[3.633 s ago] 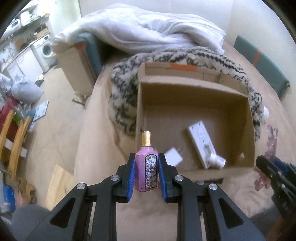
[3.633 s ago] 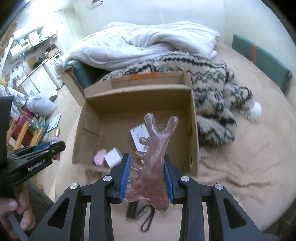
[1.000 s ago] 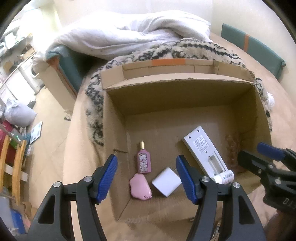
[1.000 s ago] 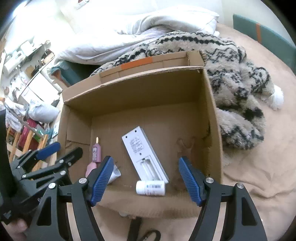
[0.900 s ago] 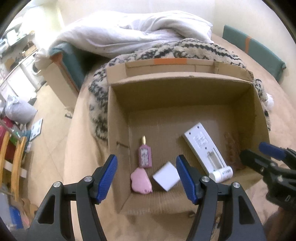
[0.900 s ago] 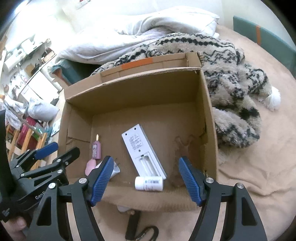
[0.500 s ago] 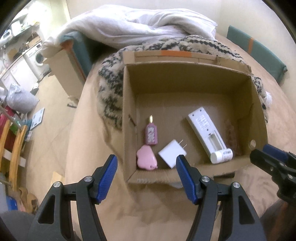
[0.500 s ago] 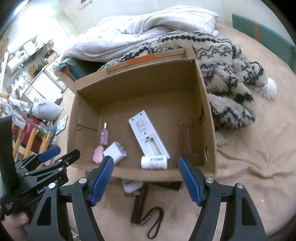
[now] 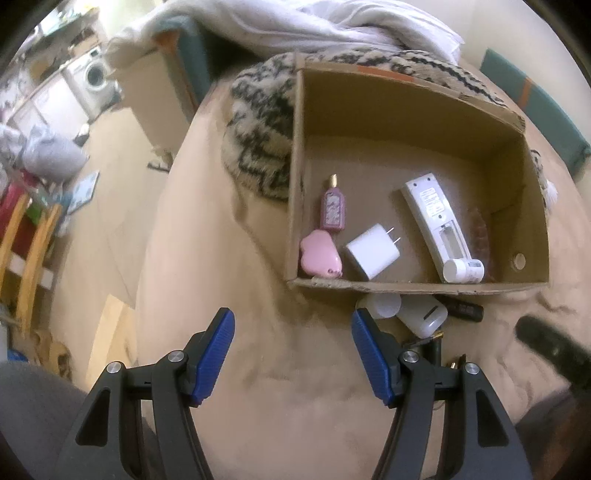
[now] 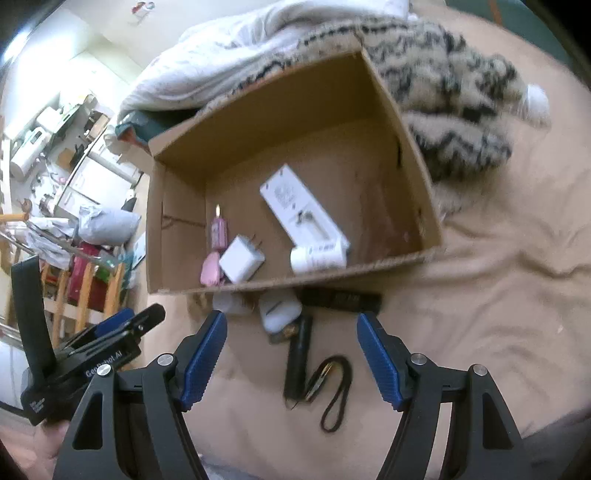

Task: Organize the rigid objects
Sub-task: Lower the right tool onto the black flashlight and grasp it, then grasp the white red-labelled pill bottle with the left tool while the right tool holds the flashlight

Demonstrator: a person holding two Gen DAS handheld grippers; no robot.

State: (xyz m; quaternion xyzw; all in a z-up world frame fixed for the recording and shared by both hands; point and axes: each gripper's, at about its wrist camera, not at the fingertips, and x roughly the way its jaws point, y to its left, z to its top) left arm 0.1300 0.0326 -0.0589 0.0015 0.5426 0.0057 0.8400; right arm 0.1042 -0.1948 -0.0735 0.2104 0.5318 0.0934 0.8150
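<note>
An open cardboard box (image 9: 413,286) (image 10: 177,218) lies on the tan bed. Inside it are a pink perfume bottle (image 9: 333,209) (image 10: 218,230), a pink case (image 9: 320,254), a white charger (image 9: 372,252) (image 10: 242,259), a white remote (image 9: 434,221) (image 10: 301,210), a small white bottle (image 9: 463,270) (image 10: 317,258) and a pinkish comb-like piece (image 9: 480,236). In front of the box lie a white earbud case (image 9: 423,315) (image 10: 279,309), a white cap (image 9: 378,304), a black bar (image 10: 340,297), and a black stick with a cord loop (image 10: 299,356). My left gripper (image 9: 291,352) and right gripper (image 10: 290,354) are both open and empty, held near the box's front.
A patterned fuzzy blanket (image 9: 258,140) (image 10: 454,110) and a white duvet (image 9: 314,26) lie behind the box. The bed's left edge drops to a floor with a washing machine (image 9: 94,79), bags and wooden racks (image 9: 22,251). A hand holds the left gripper's body (image 10: 85,362).
Both grippers have drawn back from over the box toward its front edge and tilted further down. The objects in front of the box have come into view. Both jaws stayed open.
</note>
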